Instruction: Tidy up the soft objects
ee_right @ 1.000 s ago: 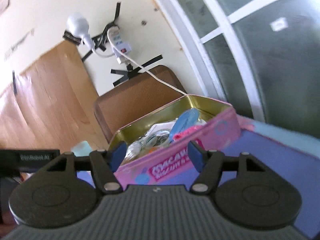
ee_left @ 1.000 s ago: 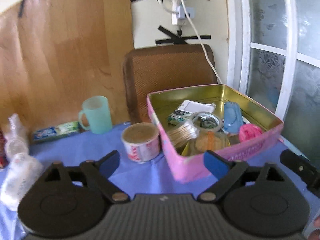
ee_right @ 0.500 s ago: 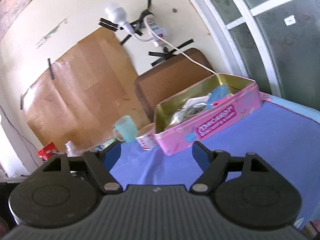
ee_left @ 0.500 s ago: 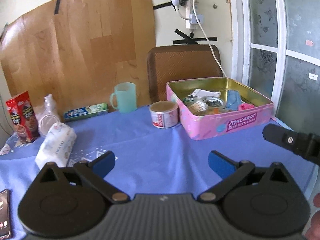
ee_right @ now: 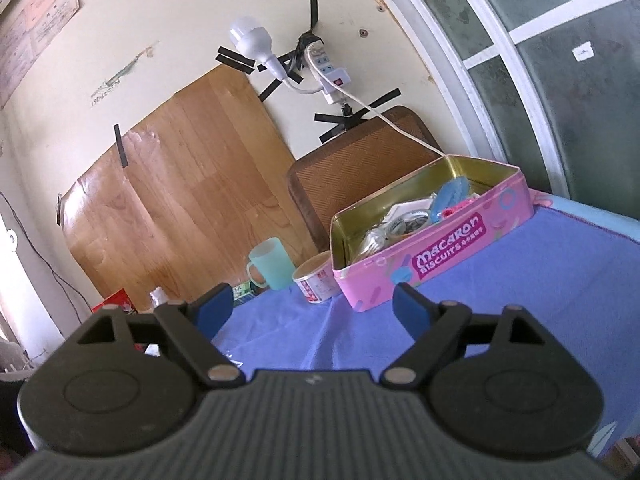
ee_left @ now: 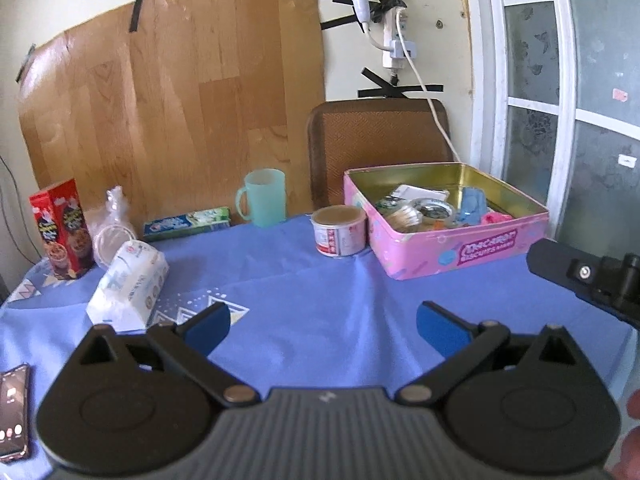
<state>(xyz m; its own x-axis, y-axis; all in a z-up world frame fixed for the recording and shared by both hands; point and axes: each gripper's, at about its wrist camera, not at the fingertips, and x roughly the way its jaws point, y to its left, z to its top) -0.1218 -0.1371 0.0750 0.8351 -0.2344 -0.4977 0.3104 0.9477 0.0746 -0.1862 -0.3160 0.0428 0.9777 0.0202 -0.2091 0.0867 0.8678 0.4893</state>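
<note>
A pink biscuit tin [ee_left: 460, 252] stands open at the table's far right, holding a pink soft item [ee_left: 496, 218], a blue case, a tape roll and other small things. A white tissue pack [ee_left: 128, 284] lies on the blue cloth at the left. My left gripper [ee_left: 323, 320] hovers open and empty over the table's middle, well short of the tin. My right gripper [ee_right: 311, 300] is also open and empty, facing the tin [ee_right: 432, 256] from a distance. Part of its black body [ee_left: 580, 276] shows at the right edge of the left wrist view.
A teal mug [ee_left: 264, 198], a small can [ee_left: 340, 230], a toothpaste box [ee_left: 186, 222], a red snack box [ee_left: 64, 228] and a clear plastic bag [ee_left: 112, 224] line the back. A phone [ee_left: 14, 408] lies near left. A brown chair back [ee_left: 380, 148] stands behind the table.
Both grippers have pulled back from the tin, so it looks smaller and more of the table shows. The right gripper's jaws have spread wider.
</note>
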